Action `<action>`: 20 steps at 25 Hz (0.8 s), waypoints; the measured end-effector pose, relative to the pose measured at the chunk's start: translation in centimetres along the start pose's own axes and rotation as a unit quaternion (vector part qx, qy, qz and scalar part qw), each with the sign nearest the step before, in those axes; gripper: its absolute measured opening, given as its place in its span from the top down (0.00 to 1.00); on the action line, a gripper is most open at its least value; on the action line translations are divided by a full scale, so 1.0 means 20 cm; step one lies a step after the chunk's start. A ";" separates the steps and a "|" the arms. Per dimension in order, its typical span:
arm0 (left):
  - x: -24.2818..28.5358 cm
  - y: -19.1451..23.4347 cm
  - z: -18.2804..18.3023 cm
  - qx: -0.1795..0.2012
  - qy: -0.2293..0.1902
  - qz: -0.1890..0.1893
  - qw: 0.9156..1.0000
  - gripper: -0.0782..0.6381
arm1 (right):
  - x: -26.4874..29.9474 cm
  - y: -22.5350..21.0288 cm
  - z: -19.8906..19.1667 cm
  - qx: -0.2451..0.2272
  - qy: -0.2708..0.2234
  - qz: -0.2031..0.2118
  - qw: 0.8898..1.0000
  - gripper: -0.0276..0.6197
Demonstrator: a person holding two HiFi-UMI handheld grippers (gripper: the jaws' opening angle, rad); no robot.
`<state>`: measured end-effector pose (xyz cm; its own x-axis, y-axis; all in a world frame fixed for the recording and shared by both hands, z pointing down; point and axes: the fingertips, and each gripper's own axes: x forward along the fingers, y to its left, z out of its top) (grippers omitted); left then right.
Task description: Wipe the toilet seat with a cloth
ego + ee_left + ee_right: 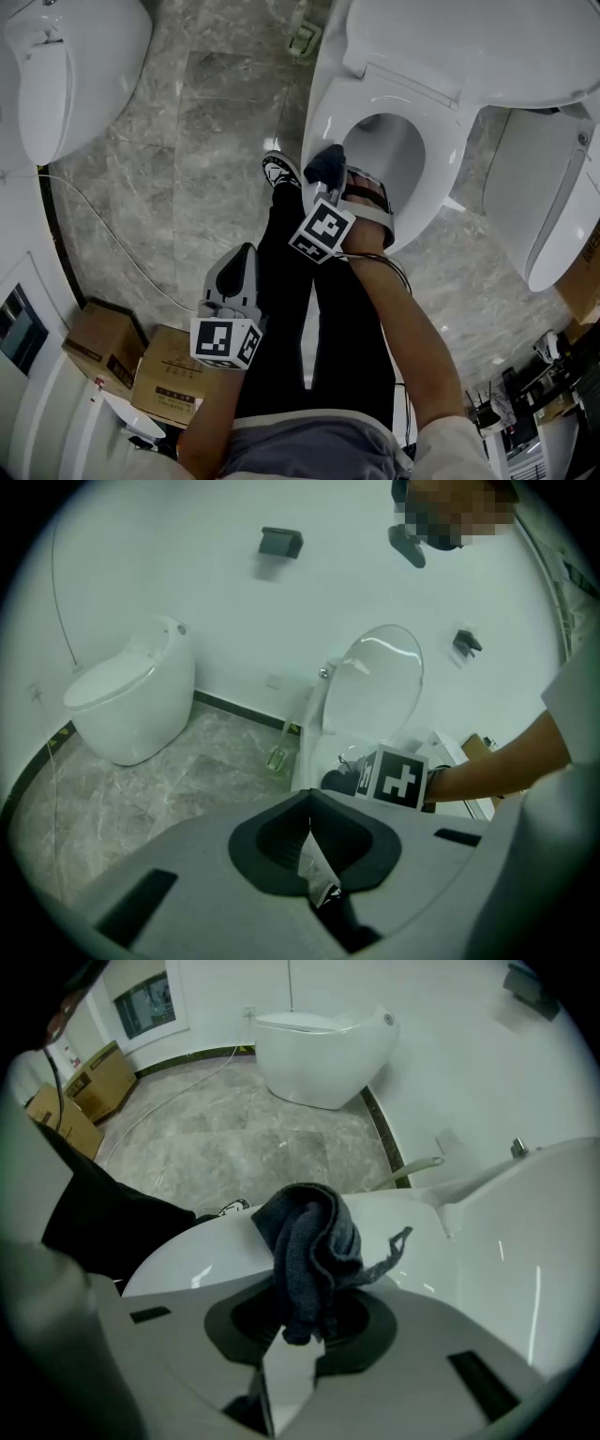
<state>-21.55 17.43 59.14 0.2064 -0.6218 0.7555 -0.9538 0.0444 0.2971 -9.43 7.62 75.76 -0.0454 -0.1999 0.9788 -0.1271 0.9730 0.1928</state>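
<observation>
My right tongs (298, 1327), clamped on the dark cloth (309, 1237) at the toilet seat's (442, 155) front rim, should press flat and sweep slowly; my left tongs (244, 255) hang closed, clear of it.

No legible text; print on the cardboard boxes (167, 367) too small.

Black trousers (291, 281); grey shirt (300, 448) — one black-and-white patterned sneaker (281, 171).
</observation>
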 end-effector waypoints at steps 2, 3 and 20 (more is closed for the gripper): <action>0.00 0.00 0.00 -0.001 -0.002 0.002 1.000 0.88 | -0.01 0.05 -0.02 -0.016 0.000 -0.004 1.000 0.85; 0.01 -0.01 0.00 -0.002 -0.002 0.003 1.000 0.88 | -0.02 0.07 -0.03 -0.025 0.000 -0.007 1.000 0.85; 0.02 -0.13 -0.04 0.009 0.002 0.004 1.000 0.88 | -0.12 0.41 -0.18 -0.047 -0.013 -0.019 0.999 0.85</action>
<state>-18.89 17.63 59.11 0.2004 -0.6176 0.7605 -0.9589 0.0355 0.2815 -6.77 16.58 75.17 -0.0689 -0.2384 0.9687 -0.0366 0.9710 0.2363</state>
